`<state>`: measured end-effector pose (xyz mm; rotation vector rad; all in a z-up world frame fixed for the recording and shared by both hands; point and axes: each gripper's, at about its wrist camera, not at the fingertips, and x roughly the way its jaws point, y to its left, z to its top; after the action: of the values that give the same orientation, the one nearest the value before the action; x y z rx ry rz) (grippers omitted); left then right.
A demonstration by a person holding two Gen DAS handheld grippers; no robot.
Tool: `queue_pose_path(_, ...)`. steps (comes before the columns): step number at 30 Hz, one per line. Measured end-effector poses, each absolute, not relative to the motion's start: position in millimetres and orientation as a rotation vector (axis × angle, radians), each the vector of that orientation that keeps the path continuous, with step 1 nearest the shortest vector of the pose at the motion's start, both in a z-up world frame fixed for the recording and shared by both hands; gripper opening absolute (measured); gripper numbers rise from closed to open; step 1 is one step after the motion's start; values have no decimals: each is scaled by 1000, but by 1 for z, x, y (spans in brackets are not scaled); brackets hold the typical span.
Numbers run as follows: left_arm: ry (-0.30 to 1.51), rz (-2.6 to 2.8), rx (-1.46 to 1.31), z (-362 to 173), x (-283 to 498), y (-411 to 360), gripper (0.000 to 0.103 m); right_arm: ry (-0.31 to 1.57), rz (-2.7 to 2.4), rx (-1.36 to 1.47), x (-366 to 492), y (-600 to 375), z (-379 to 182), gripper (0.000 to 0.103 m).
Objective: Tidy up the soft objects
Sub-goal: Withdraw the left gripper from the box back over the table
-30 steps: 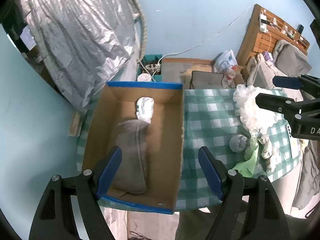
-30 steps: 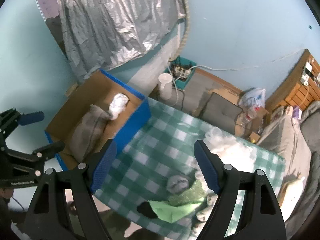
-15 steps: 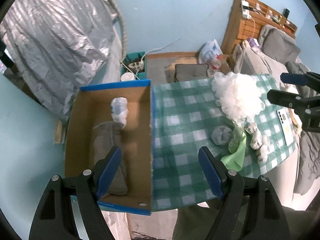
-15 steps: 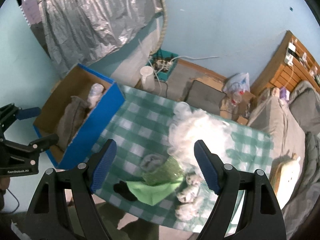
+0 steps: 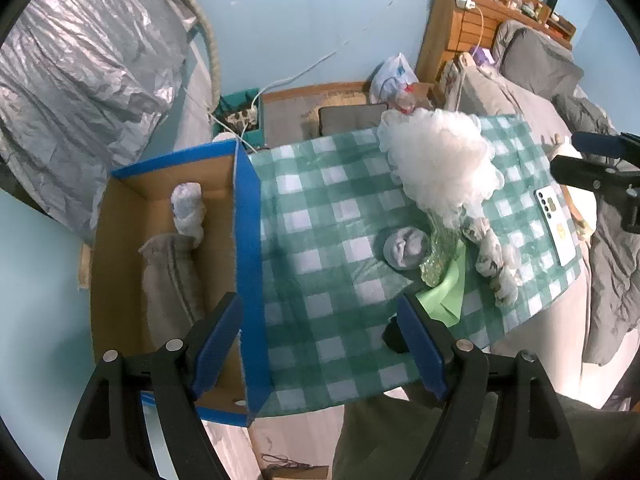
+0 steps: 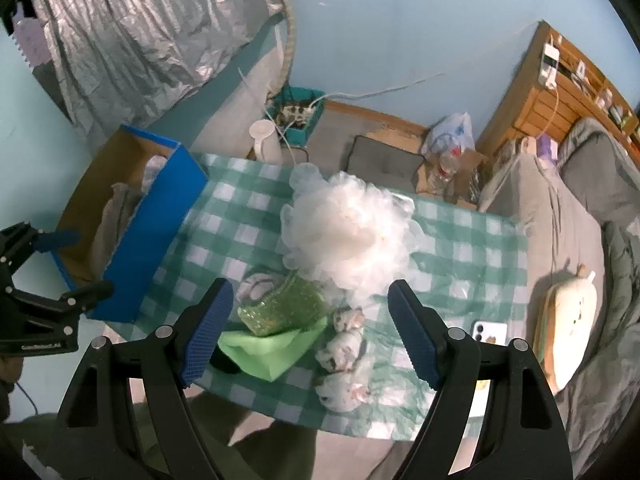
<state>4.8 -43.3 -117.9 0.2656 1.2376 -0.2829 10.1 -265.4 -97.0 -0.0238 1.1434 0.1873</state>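
White fluffy pile (image 6: 348, 232) w/ green wrap (image 6: 280, 308) awaiting pickup; box (image 5: 248, 240) partly filling; left gripper (image 5: 320, 344) & right gripper (image 6: 308, 328) both gaping wide, carrying nothing; next: closing on one item.

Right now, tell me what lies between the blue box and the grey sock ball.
Only bare checked tablecloth between the blue box and the grey sock ball; the left wrist view shows it best.

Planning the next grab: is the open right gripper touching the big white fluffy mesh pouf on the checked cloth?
Apart. In the right wrist view, the right gripper hangs open above the table, both blue pads bare, with the white pouf lying on the green checked cloth beyond them.
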Motion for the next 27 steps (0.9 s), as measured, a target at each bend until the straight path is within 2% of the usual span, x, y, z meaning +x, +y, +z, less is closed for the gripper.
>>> queue_pose_path(11, 1316, -289, 239, -146, -1, -56, 80, 1176, 159, 19, -1, -288, -114, 80)
queue_pose_path(27, 1404, -305, 283, -199, -14, -70, 80, 1251, 163, 5, -14, -298, -168, 80)
